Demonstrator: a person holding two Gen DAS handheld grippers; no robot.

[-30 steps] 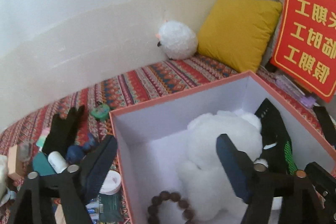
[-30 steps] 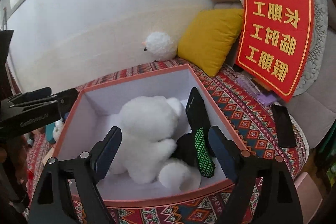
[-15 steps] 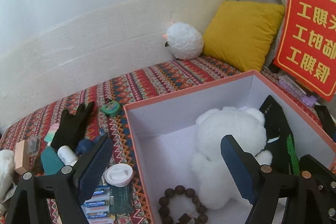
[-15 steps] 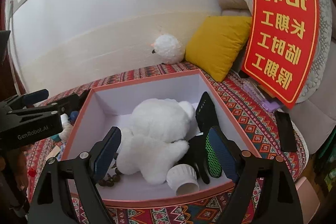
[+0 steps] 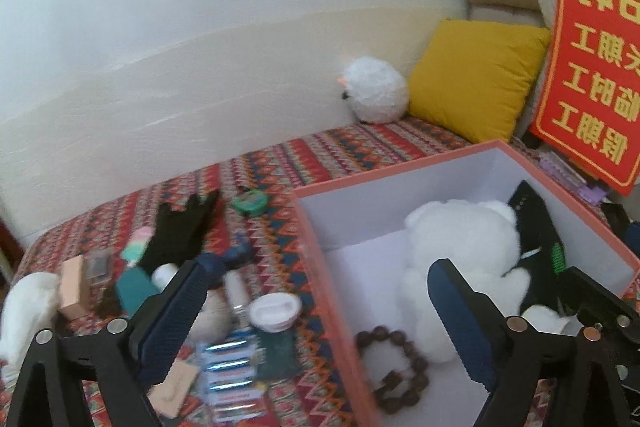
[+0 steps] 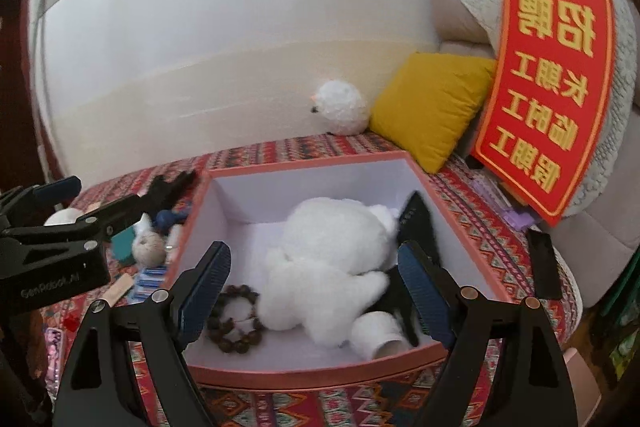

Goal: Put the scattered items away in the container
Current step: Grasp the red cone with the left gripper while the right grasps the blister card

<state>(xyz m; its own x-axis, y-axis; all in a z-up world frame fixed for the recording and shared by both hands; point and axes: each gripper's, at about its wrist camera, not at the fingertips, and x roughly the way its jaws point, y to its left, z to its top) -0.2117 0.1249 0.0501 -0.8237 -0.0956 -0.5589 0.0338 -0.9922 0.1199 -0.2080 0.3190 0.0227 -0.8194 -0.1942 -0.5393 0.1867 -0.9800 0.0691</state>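
1. Patterned red bedspread (image 5: 332, 155) carries a pink box (image 6: 304, 373) at frame centre, holding a white plush bear (image 6: 332, 259) and bead bracelet (image 6: 236, 319).
2. Left gripper (image 5: 312, 311) and right gripper (image 6: 308, 291) fingers spread wide, empty.
3. Batteries (image 5: 232, 375), black glove (image 5: 180, 231) lie lower left, outside the box.

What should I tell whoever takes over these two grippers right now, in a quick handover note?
Left gripper: open, empty, hovering over the box's left wall.
Right gripper: open, empty, above the box.
Done: in the pink box lie the white plush bear, bead bracelet, white cup and black items.
Left: on the patterned cloth left of the box lie the black glove, green tape measure, white lid, battery packs and other small items.
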